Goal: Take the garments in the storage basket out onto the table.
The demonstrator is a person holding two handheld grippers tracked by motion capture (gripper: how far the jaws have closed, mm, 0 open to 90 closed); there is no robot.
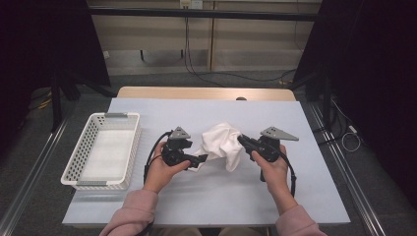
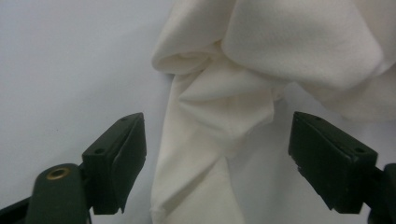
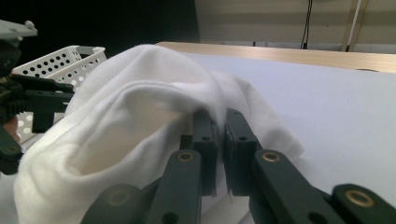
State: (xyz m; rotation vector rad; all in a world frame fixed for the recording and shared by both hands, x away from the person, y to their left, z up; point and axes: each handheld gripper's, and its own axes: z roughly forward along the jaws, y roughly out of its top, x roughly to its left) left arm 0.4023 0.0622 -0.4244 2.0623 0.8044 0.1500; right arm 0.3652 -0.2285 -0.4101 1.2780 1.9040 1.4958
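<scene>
Centrally Bunched Cloth Between Two Hand-Held Grippers

Centrally on the pale blue table cover point(image 1: 206, 196) lay a white cloth point(image 1: 222, 142), soft, matte and fleecy in texture, gathered into rounded folds with one tapering corner trailing toward the left. The right gripper point(image 1: 242, 139) had its black, angular jaws pinched together on a fold at the cloth's right edge, lifting the fabric into a hump. The left gripper point(image 1: 202, 159) pointed at the trailing corner with its jaws standing wide apart; the corner lay between them, apparently untouched by either pad, though the contact was hard to judge. Each hand point(image 1: 162, 172) wrapped its gripper's body from below, forearms in pink knitted sleeves point(image 1: 130, 214). A white perforated plastic basket point(image 1: 78, 157), rectangular with rounded corners, stood well apart at the left.
</scene>
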